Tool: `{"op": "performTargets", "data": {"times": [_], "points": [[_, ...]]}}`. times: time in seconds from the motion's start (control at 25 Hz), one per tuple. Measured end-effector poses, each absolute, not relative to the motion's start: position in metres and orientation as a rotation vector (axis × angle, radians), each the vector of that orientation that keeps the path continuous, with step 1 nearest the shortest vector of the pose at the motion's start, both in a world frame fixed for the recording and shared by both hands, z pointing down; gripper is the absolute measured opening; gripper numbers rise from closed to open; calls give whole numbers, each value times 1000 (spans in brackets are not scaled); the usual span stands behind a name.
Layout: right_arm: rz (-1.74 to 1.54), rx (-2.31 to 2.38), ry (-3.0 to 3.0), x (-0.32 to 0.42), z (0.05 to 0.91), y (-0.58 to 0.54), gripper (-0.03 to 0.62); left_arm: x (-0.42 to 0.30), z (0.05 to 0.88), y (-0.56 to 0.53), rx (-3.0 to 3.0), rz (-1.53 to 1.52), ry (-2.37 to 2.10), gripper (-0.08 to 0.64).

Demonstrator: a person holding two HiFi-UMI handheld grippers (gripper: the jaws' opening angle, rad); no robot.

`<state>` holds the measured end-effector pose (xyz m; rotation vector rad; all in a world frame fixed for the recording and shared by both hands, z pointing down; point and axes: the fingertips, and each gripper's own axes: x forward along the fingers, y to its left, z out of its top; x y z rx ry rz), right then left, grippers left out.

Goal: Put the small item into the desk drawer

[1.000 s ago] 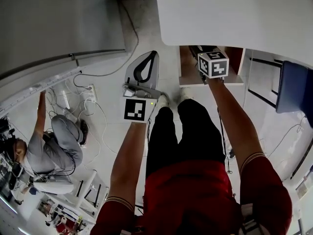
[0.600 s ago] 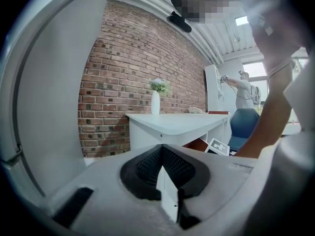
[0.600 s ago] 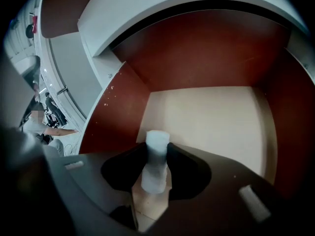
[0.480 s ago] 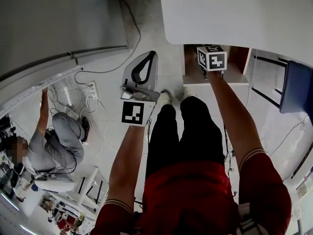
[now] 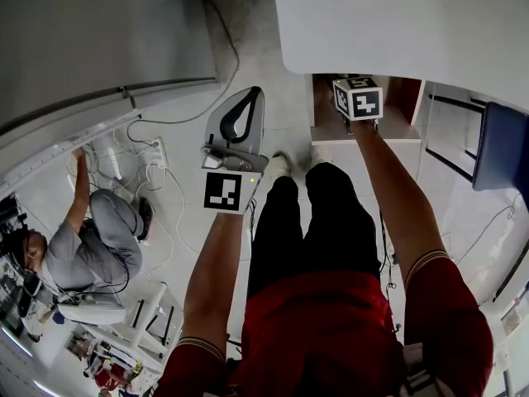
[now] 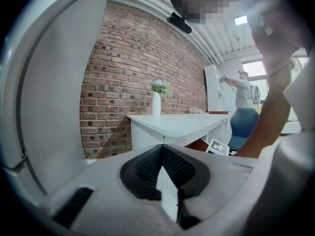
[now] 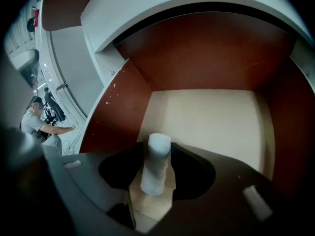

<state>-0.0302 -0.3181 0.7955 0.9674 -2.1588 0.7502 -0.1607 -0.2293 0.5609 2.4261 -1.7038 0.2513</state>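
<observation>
Two grippers show in the head view: the left gripper [image 5: 253, 98] level, the right gripper [image 5: 355, 89] tilted down into the drawer [image 5: 398, 125]. The left gripper view shows empty, clenched jaws. In the right gripper view the jaws have just been opening, the small item [image 7: 156, 163] standing released between them on the drawer floor; back straight out without tipping it.
</observation>
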Motion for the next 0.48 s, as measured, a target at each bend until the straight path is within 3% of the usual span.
{"op": "performTargets", "data": {"times": [0.48], "points": [[674,977,-2210,-24,734,-308,198,-151,543,-222,2462,218,-1667,5]]}}
